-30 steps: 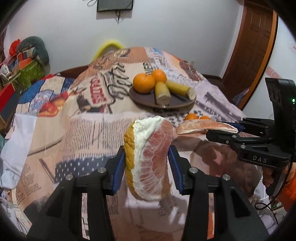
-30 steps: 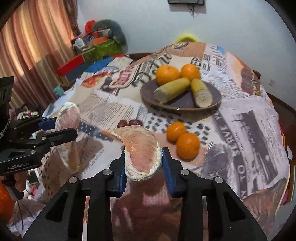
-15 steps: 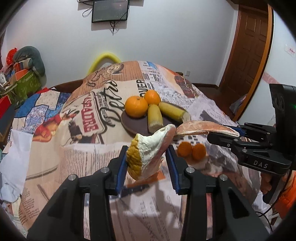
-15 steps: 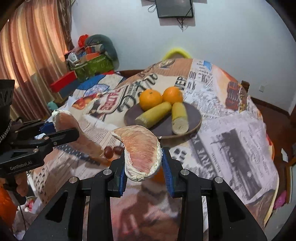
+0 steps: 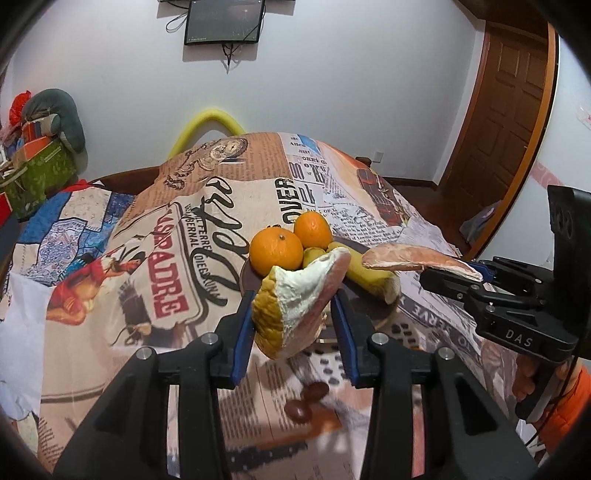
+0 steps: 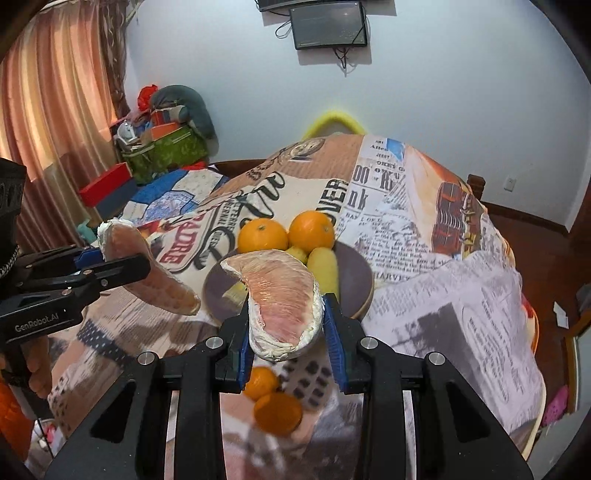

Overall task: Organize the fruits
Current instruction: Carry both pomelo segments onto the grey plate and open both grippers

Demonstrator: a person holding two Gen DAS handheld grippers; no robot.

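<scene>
Covering the table, newspaper-print cloth (image 5: 229,206).

Left gripper (image 5: 293,314) and right gripper (image 6: 288,321) side by side, angled downward, each clamped on fruit

White walls w/ monitor (image 5: 224,21); wood door (image 5: 517,110); pink curtains (image 6: 55,103)

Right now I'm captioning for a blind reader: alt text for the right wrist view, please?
The right gripper clamps a peeled pomelo wedge above a dark plate holding two oranges and bananas. The left gripper holds another wedge.
</scene>
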